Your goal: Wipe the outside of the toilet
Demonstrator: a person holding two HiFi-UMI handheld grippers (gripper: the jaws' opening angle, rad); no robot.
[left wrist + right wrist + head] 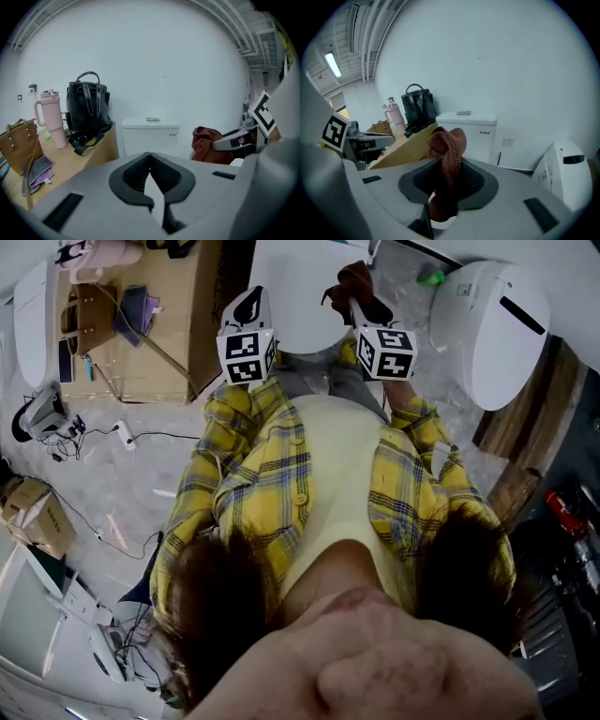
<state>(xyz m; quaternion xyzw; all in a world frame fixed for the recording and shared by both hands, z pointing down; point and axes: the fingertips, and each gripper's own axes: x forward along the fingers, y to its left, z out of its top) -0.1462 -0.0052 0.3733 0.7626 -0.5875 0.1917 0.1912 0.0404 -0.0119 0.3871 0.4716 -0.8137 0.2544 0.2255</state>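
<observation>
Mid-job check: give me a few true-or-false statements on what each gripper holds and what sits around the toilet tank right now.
1. The right gripper is shut on a rust-brown cloth. True.
2. The left gripper holds a second cloth. False: its jaws are together with nothing between them.
3. The pink tumbler stands on the toilet tank. False: it stands on the wooden cabinet, next to the black bag.
4. The toilet tank stands against the white wall, to the right of the wooden cabinet in the left gripper view. True.
</observation>
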